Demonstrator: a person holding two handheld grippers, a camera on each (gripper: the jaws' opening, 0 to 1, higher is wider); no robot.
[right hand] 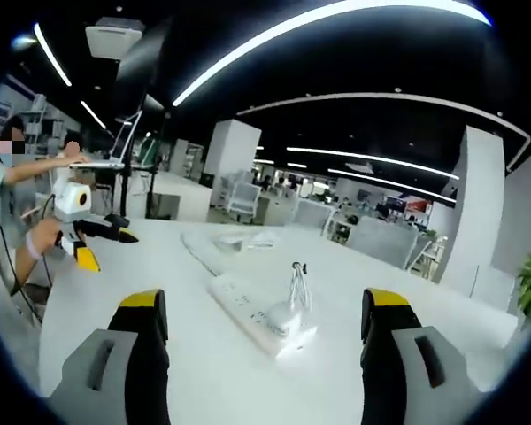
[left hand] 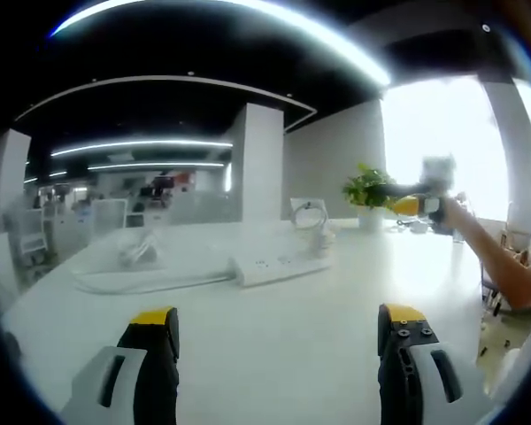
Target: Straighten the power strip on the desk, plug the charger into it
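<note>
A white power strip (left hand: 279,266) lies at an angle on the white desk (left hand: 248,345), its cord running off to the left. A white charger (left hand: 322,241) with a looped cable rests at its right end. In the right gripper view the power strip (right hand: 241,305) lies ahead with the charger (right hand: 288,320) at its near end, the cable loop standing up. My left gripper (left hand: 277,323) is open and empty, short of the strip. My right gripper (right hand: 265,310) is also open and empty. The left gripper (right hand: 93,237) appears at the left, the right gripper (left hand: 425,204) blurred at the right.
A clear plastic bag (left hand: 133,252) with a cable inside lies left of the strip; it is also behind the strip as the plastic bag (right hand: 239,239). A potted plant (left hand: 367,188) stands at the desk's far side. A person's arm (left hand: 504,270) reaches in from the right.
</note>
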